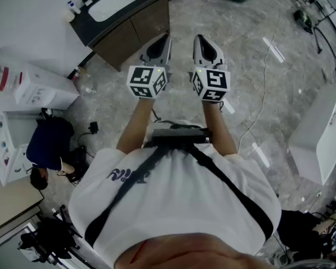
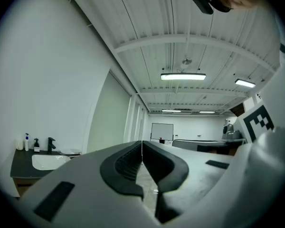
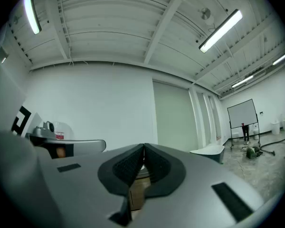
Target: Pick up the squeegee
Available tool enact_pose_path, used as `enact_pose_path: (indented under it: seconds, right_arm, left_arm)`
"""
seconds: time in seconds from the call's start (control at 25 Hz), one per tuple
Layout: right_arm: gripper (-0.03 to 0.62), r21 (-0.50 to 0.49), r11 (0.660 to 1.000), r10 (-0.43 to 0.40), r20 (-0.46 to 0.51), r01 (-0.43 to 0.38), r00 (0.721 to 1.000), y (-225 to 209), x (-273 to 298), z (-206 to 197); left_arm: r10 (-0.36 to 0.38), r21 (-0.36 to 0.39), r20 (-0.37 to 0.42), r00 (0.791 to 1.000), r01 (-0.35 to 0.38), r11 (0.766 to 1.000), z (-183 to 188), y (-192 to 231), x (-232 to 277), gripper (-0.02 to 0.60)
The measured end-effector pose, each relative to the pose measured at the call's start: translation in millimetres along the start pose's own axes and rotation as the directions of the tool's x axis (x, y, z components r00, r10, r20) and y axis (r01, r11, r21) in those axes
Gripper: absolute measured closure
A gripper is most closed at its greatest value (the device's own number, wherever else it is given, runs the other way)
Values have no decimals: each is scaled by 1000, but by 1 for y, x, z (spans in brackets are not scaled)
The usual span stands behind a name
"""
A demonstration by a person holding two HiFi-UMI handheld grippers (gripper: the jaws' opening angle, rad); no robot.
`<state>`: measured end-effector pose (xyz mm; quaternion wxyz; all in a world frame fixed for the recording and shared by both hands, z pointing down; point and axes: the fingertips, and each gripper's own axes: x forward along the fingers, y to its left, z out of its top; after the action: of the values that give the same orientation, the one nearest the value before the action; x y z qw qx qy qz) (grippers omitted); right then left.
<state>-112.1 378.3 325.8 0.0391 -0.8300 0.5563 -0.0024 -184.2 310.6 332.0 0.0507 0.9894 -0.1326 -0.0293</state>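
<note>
Grey marbled floor [image 1: 252,55] runs under a wide, strip-lit room, and the person stands on it with both tools held out level at chest height.

The left gripper [image 2: 142,145] has its jaws clenched, the ribbed black pads meeting along one thin seam with nothing between them. The right gripper [image 3: 143,149] is the same: jaws pressed together and empty. In the head view the two sit side by side, just apart, with their marker cubes facing the camera.

Beyond the jaws, the nearest furniture is a dark-topped vanity bench [image 1: 135,31] with a white basin [image 1: 113,3] sunk into it. It lies ahead and off to the left, closer to the left gripper than to the right. The left gripper view shows the same basin low at its left edge, with a black faucet [image 2: 51,144] and small bottles [image 2: 26,141] along the back. A white tub [image 1: 323,132] stands well apart on the right.

No squeegee can be made out in any view, whether on the bench, on the floor or near the jaws, so neither its direction nor its long axis can be told. If it rests on that bench, the left hand looks better placed to reach it. Either way, the jaws would have to part first.
</note>
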Motion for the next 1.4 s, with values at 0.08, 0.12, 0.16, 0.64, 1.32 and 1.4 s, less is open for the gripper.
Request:
enact_pose_path:
  seconds: [0.08,0.12,0.16,0.64,1.32,1.4]
  right_arm:
    - [586,-3,1000,-7,2,7,1000,-15,-5,1]
    - [586,-4,1000,-13,3,13,1000,-23,-8,1]
    - [586,-5,1000,-23,4,23,1000,-32,-12,1]
    - [586,68,942,-327,-34,329,944,-195,-94,-10]
    - [586,52,899,-434,-46,436,900,-370,46,-14]
    - [586,42,907,-417,-42,419,908,-385,75,-16]
  left_arm:
    - [-12,-1,-3,1000,12,1000,-3,-13,12,568]
    - [-20,-2,-5,1000,20,1000,-4,-20,19,568]
    - [-31,-4,-7,1000,31,1000,-7,-28,26,568]
    - [-291,-47,-103,951,288,957,-51,-172,133,568]
    - [-429,-94,-91,899,421,902,-72,-172,370,568]
    - [-421,-88,-76,904,414,906,-71,-161,401,568]
